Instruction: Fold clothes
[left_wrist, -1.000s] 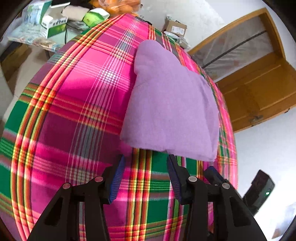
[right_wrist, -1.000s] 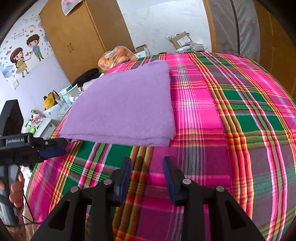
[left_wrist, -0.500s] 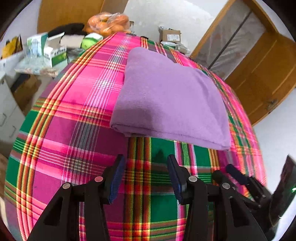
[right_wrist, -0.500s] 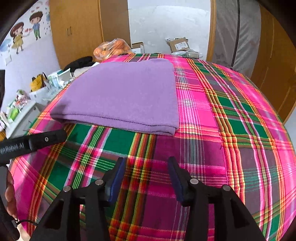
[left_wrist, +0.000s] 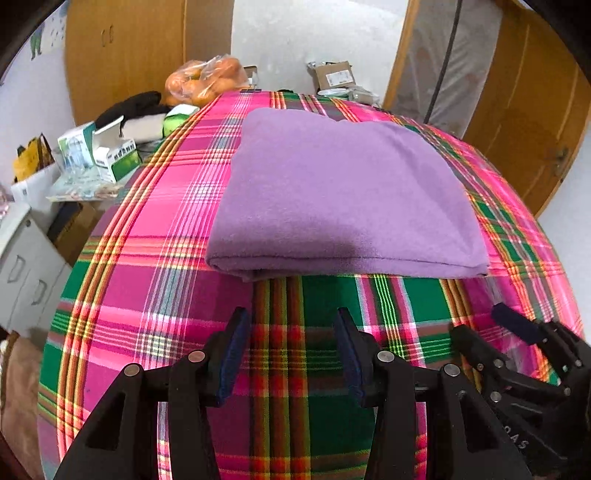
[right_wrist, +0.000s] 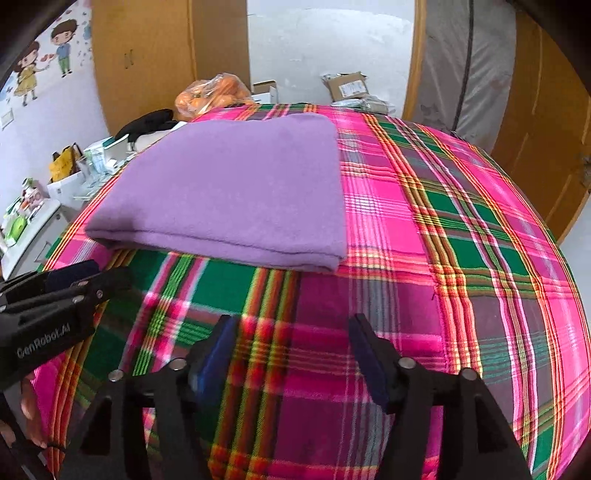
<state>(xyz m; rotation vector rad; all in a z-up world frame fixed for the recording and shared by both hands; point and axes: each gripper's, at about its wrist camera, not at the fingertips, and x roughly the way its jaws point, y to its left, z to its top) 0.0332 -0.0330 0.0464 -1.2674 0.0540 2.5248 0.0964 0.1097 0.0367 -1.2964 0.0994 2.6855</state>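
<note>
A purple cloth (left_wrist: 343, 192) lies folded in a flat rectangle on the pink and green plaid cover (left_wrist: 155, 280), its thick folded edge turned toward me. The same purple cloth (right_wrist: 236, 188) fills the left half of the right wrist view. My left gripper (left_wrist: 290, 317) stands open just short of that near edge, nothing between its fingers. My right gripper (right_wrist: 291, 325) hovers over bare plaid (right_wrist: 461, 236) below the cloth's near right corner; its jaws are opening, with nothing between them. Each gripper shows at the edge of the other's view.
Left of the table stand cardboard boxes (left_wrist: 110, 147), a white drawer cabinet (left_wrist: 26, 273) and a bag of oranges (left_wrist: 207, 79). Wooden wardrobe doors (right_wrist: 147, 55) rise behind, a wooden door (left_wrist: 532, 122) at the right. A hand (right_wrist: 31, 413) holds the left gripper's handle.
The left wrist view has swung and rolled until the cloth's folded edge lies square in front of it. The right gripper's fingers have spread wider, staying over the same plaid.
</note>
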